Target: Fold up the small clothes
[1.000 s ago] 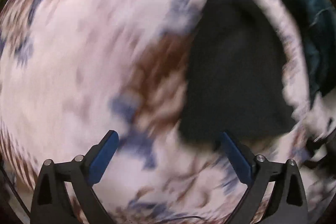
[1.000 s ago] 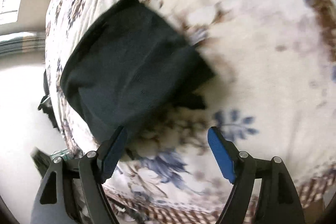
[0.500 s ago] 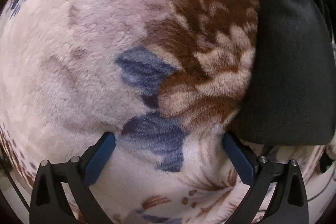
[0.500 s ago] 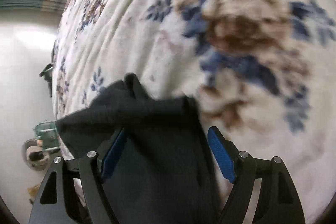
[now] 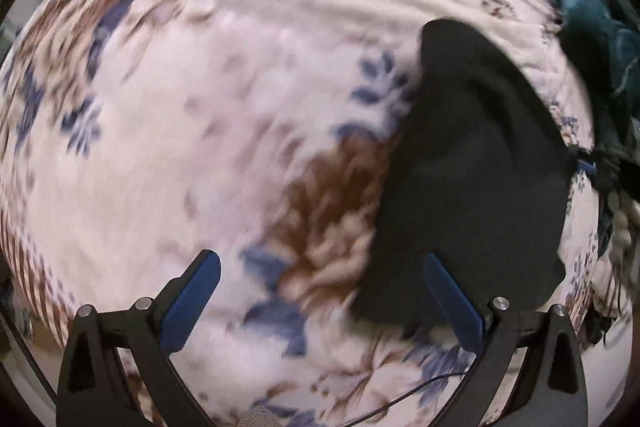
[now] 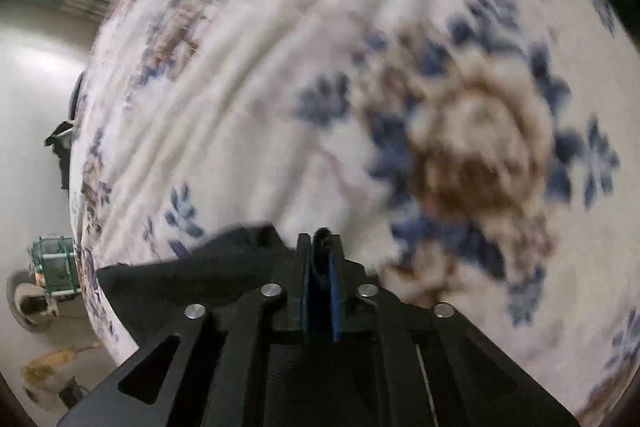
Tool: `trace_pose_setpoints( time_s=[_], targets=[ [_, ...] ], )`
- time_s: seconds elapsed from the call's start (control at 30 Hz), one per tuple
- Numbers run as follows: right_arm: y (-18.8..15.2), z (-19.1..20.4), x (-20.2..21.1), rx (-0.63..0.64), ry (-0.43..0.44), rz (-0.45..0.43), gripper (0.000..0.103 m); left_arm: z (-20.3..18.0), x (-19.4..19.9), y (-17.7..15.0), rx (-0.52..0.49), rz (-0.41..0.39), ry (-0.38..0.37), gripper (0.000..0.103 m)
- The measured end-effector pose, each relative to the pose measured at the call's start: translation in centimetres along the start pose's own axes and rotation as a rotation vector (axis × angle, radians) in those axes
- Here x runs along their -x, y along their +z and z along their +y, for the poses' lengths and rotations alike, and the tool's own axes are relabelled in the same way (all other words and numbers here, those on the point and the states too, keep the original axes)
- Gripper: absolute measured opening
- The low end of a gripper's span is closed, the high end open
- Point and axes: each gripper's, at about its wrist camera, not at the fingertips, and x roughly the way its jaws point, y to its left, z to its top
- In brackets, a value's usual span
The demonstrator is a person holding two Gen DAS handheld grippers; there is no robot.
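A small black garment lies folded on a floral blanket, at the right of the left wrist view. My left gripper is open and empty above the blanket, its right finger over the garment's near edge. In the right wrist view my right gripper is shut on an edge of the black garment, which spreads to the left under the fingers. The view is blurred.
A pile of dark teal clothes sits at the blanket's far right edge. In the right wrist view the bed edge drops to a pale floor at left, with a green object on it.
My right gripper has shut on the black garment's edge; it was open before. My left gripper has drawn back from the blanket, so more of the garment shows.
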Motion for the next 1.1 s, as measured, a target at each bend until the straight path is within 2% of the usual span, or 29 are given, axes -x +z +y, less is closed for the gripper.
trace_pose_setpoints(
  time_s=[0.03, 0.1, 0.13, 0.17, 0.27, 0.33, 0.37, 0.4, 0.43, 0.6, 0.7, 0.73, 0.8, 0.9, 0.97, 1.03, 1.1],
  targets=[
    [-0.6, -0.7, 1.1, -0.01, 0.019, -0.008, 0.03, -1.0, -0.4, 0.8, -0.023, -0.011, -0.003, 0.103],
    [-2.5, -2.2, 3.1, -0.053, 0.069, -0.011, 0.052, -2.5, -1.0, 1.6, -0.045, -0.016, -0.008, 0.103],
    [-4.0, -3.3, 3.9, -0.084, 0.098, 0.008, 0.053, -3.3, -1.7, 2.1, -0.062, -0.016, -0.013, 0.103],
    [-5.7, -4.4, 4.2, -0.115, 0.112, 0.043, 0.053, -2.2, -1.8, 1.9, -0.073, -0.011, -0.009, 0.103],
    [-10.3, -6.8, 2.8, -0.184, 0.132, 0.151, 0.054, -2.4, -3.1, 1.6, -0.097, 0.018, 0.007, 0.103],
    [-12.5, -7.4, 1.5, -0.202, 0.102, 0.189, 0.053, -1.9, -3.5, 0.7, -0.103, 0.043, 0.014, 0.103],
    [-13.3, -7.4, 1.1, -0.203, 0.089, 0.178, 0.049, -2.1, -3.5, 0.5, -0.105, 0.048, 0.017, 0.103],
    [-14.2, -7.4, 1.3, -0.194, 0.078, 0.141, 0.013, -2.2, -3.7, 0.3, -0.109, 0.054, 0.023, 0.103],
    [-14.9, -7.0, 1.9, -0.172, 0.039, 0.097, 0.007, -2.4, -3.9, 0.3, -0.117, 0.056, 0.032, 0.103],
    [-17.7, -5.0, 7.0, -0.136, -0.035, -0.118, 0.006, -3.1, -4.1, 0.3, -0.146, 0.049, 0.051, 0.103],
    [-19.2, -4.2, 8.8, -0.099, -0.123, -0.181, 0.005, -3.6, -4.2, 0.9, -0.146, 0.049, 0.049, 0.103],
    [-19.4, -4.0, 8.6, -0.093, -0.161, -0.18, 0.005, -3.8, -4.1, 1.3, -0.147, 0.042, 0.05, 0.103],
    [-19.6, -4.8, 6.1, -0.093, -0.199, -0.074, 0.005, -4.0, -3.7, 2.5, -0.154, 0.022, 0.055, 0.103],
    [-19.2, -7.3, 2.1, -0.175, -0.152, 0.129, 0.007, -4.4, -3.5, 5.5, -0.136, -0.018, 0.032, 0.103],
    [-18.1, -7.9, 2.7, -0.205, -0.093, 0.137, 0.018, -4.5, -3.6, 7.5, -0.12, -0.05, 0.011, 0.103],
    [-16.3, -7.9, 5.0, -0.214, 0.0, 0.04, 0.054, -5.2, -4.3, 10.0, -0.135, -0.074, -0.018, 0.103],
    [-13.7, -7.6, 5.7, -0.204, 0.088, -0.025, 0.07, -6.2, -6.0, 12.3, -0.17, -0.056, -0.042, 0.103]
  ],
)
